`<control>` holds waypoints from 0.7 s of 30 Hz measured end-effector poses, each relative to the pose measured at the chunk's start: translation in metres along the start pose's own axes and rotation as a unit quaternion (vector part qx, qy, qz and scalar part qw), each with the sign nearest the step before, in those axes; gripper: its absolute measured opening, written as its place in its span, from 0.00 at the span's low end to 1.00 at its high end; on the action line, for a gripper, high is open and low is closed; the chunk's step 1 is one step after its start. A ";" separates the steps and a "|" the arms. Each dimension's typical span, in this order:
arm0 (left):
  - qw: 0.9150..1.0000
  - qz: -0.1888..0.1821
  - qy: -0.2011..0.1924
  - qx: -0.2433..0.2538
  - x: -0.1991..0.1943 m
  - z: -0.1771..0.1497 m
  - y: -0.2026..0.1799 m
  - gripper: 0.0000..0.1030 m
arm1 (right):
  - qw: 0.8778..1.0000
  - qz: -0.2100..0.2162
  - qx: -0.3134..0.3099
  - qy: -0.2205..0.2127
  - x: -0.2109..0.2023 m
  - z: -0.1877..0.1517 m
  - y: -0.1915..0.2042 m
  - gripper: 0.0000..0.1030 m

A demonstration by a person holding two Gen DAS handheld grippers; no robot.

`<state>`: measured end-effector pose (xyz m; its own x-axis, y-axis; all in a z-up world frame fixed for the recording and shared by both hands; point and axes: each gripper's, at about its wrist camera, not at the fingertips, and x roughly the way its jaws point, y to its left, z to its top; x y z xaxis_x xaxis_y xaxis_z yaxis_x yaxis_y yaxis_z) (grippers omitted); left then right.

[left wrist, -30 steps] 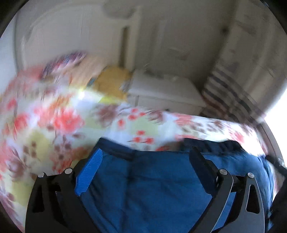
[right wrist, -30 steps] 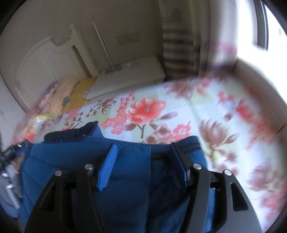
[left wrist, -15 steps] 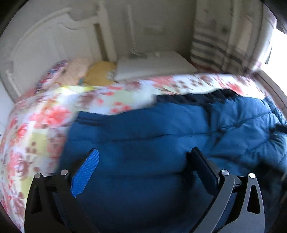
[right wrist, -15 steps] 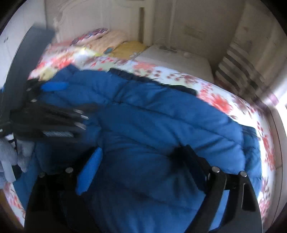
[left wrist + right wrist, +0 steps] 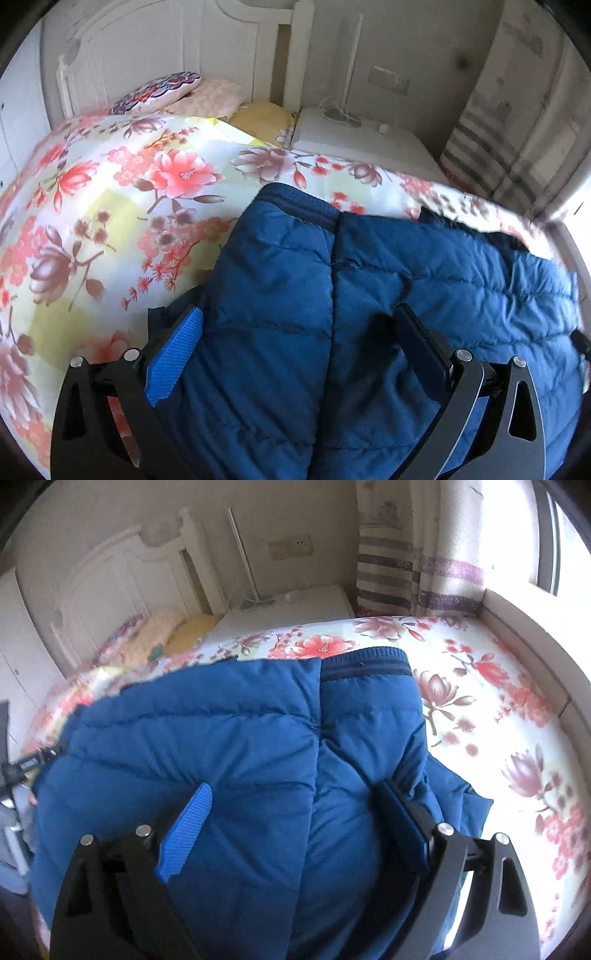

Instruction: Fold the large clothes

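A blue quilted jacket (image 5: 424,258) lies on the floral bedspread (image 5: 110,221), with a sleeve and its dark ribbed cuff (image 5: 299,203) laid along its left side. My left gripper (image 5: 297,314) hovers open over that sleeve, its pads clear of the fabric. In the right wrist view the jacket (image 5: 184,731) fills the lower middle, and a second ribbed cuff (image 5: 369,661) points to the far side. Wide open above the seam between body and sleeve is my right gripper (image 5: 295,786), with nothing pinched.
Pillows (image 5: 207,99) rest against the white headboard (image 5: 147,48). A white nightstand (image 5: 362,140) stands beside the bed, and a striped curtain (image 5: 388,576) hangs by the window ledge (image 5: 524,620). Bare floral bedspread (image 5: 498,709) lies right of the jacket.
The right jaws have spread wider and no longer grip the jacket's hem. Both grippers swung across the bed and sank a little. The jacket now lies flatter, with its sleeves laid inward.
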<state>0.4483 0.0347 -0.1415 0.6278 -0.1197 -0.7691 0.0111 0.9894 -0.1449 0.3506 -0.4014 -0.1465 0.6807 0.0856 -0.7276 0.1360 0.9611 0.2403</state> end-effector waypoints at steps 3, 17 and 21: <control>1.000 0.004 -0.003 -0.002 -0.006 0.001 0.000 0.96 | 1.000 0.017 0.017 -0.010 -0.008 -0.001 -0.009 0.86; 0.980 0.044 -0.047 0.188 -0.043 -0.075 -0.119 0.96 | 0.970 -0.038 -0.239 -0.018 -0.027 -0.060 0.158 0.91; 0.989 0.049 -0.065 0.125 -0.061 -0.067 -0.064 0.96 | 0.976 -0.033 -0.216 -0.005 -0.035 -0.055 0.143 0.91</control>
<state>0.3571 -0.0271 -0.1273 0.7299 -0.0269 -0.6830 0.1267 0.9872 0.0965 0.3069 -0.2527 -0.1219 0.6875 0.0200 -0.7259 -0.1361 0.9855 -0.1017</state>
